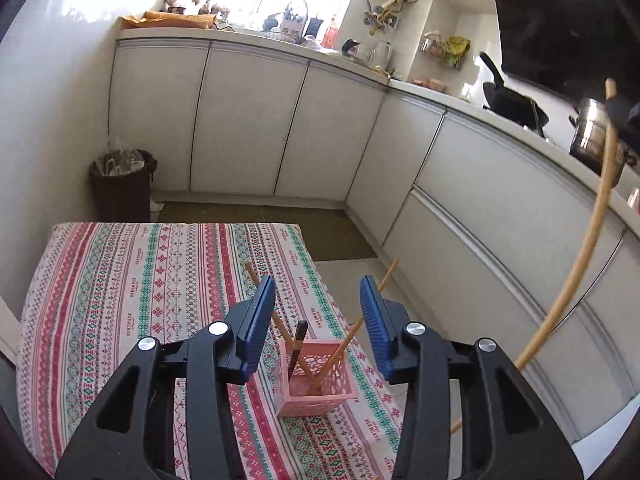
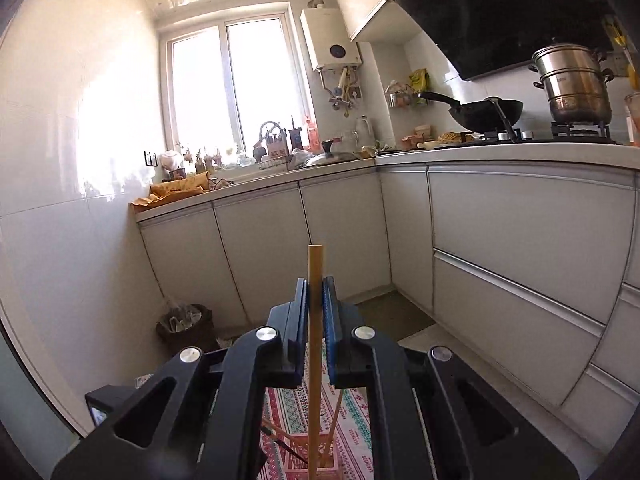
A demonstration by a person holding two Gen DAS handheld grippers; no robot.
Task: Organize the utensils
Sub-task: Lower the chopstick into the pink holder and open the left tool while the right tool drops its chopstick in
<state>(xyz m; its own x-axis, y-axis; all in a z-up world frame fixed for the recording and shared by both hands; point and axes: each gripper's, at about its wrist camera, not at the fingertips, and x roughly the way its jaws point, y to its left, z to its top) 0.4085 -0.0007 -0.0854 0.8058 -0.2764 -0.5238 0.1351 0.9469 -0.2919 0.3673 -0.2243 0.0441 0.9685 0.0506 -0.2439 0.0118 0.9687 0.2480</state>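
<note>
Right tongs carry one stick; left tongs stand empty over the pink holder.

Left gripper (image 1: 318, 300): blue ribbed pads parted to a middling gap, nothing between them. Just below and beyond its tips, a pink perforated plastic basket (image 1: 316, 384) sits on the striped, patterned tablecloth (image 1: 120, 280), holding two pale wooden chopsticks (image 1: 340, 354) leaning apart and one dark-handled utensil (image 1: 298, 344) (type unclear). Right gripper (image 2: 315, 292): pads closed tight on a long pale wooden chopstick (image 2: 315, 360), upright, its top above the fingertips, its lower end reaching down toward the basket beneath. White kitchen cabinets (image 2: 520, 240) lie ahead of both.
</note>
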